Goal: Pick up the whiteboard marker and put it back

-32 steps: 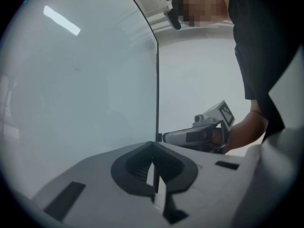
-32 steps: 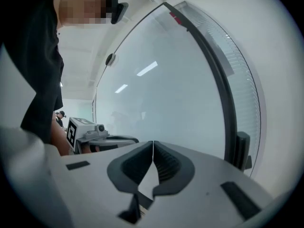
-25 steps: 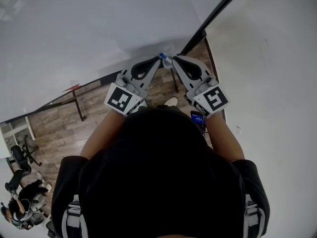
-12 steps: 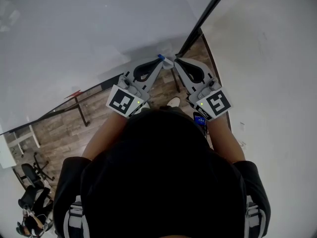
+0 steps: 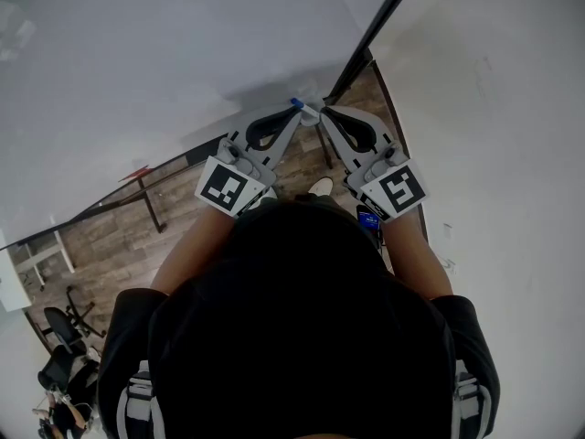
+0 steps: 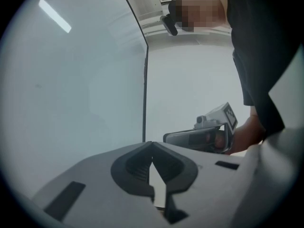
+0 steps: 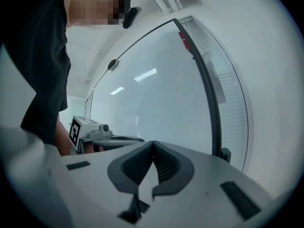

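Observation:
The whiteboard marker [image 5: 296, 104] shows only as a small blue end with a pale stub beside it, held up in front of the whiteboard [image 5: 137, 62]. My left gripper [image 5: 294, 110] is shut, with the blue end right at its tip. My right gripper [image 5: 319, 115] is shut too, its tip against the marker's pale end; whether it pinches it is hidden. In the left gripper view the jaws [image 6: 152, 146] meet at their tips and hide the marker. The right gripper view shows the same for its own jaws [image 7: 152, 144]. Both point level at the board.
A black frame post [image 5: 375, 26] borders the board on the right, with a white wall beyond. Below lies wooden floor [image 5: 119, 236] with a black-legged stand [image 5: 151, 199]. A phone with a lit blue screen [image 5: 366, 219] shows under my right forearm. Office chairs [image 5: 64, 373] stand far left.
Both grippers stay tip to tip at the marker, barely shifted. The head camera has moved a little, so the floor and chairs at the lower left have slid down in the picture.

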Demonstrator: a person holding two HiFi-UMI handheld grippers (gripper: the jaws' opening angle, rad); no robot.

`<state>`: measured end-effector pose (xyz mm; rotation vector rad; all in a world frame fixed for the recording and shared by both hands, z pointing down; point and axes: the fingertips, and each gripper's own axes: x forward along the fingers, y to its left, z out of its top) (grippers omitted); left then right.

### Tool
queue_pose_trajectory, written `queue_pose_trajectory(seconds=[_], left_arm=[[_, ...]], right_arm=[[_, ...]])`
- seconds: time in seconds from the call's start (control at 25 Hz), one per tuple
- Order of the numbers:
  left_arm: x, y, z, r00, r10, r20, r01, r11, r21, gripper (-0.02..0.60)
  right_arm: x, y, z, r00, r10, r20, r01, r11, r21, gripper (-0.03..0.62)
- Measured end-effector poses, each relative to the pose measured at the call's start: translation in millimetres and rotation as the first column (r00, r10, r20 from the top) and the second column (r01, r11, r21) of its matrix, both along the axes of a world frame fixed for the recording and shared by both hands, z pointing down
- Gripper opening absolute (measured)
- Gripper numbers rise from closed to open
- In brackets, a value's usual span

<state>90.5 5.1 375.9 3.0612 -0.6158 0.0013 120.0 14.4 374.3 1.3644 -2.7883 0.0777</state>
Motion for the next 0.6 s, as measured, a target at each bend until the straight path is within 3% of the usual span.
queue_pose_trajectory(seconds=[0.6], left_arm=[[-7.1, 4.4, -0.6, 1.000, -0.001, -0.011, 0.001, 1.000, -0.004, 0.003]], right_arm=[[-8.5, 5.4, -0.4, 1.000, -0.007, -0.007, 0.007, 1.000, -0.009, 0.000]])
